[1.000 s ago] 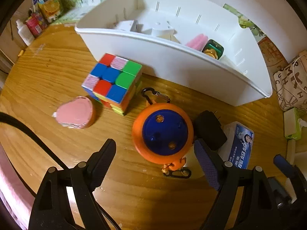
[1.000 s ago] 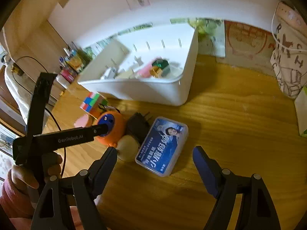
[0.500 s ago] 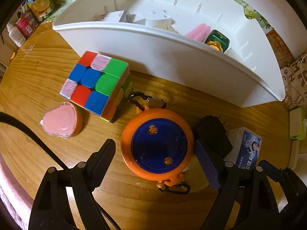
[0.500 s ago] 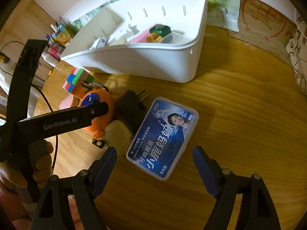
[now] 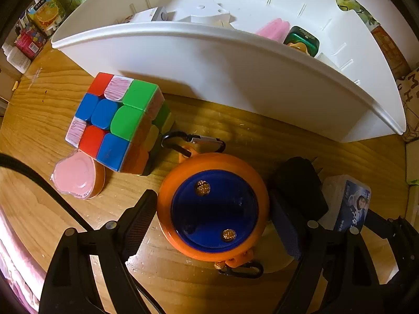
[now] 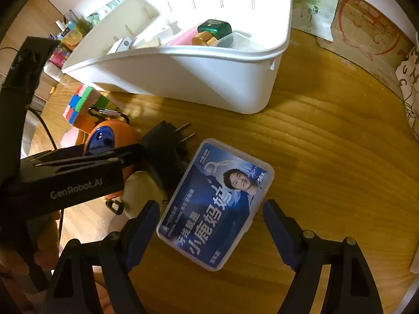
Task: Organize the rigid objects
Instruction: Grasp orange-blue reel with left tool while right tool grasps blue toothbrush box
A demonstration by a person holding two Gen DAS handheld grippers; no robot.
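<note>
An orange disc with a blue centre (image 5: 213, 212) and carabiner clips lies on the wooden table. My left gripper (image 5: 212, 222) points down over it, open, with a pad close to the rim on each side. A blue-labelled clear box (image 6: 217, 204) lies flat between the open fingers of my right gripper (image 6: 210, 231), and the pads stand apart from it. The box (image 5: 351, 204) also shows at the right of the left wrist view. Behind both stands the white bin (image 5: 235, 60) (image 6: 199, 78), holding a pink item, a green tin and white pieces.
A colour cube (image 5: 117, 120) (image 6: 83, 102) and a pink heart-shaped case (image 5: 76, 175) lie left of the disc. A black plug adapter (image 5: 301, 183) (image 6: 165, 146) and a cream round piece (image 6: 141, 191) sit between disc and box. Bottles and cartons (image 5: 34, 31) stand far left.
Both grippers have sunk toward the table. The disc now sits between the left fingers, and the box lies further in between the right fingers. Neither opening has visibly changed.
</note>
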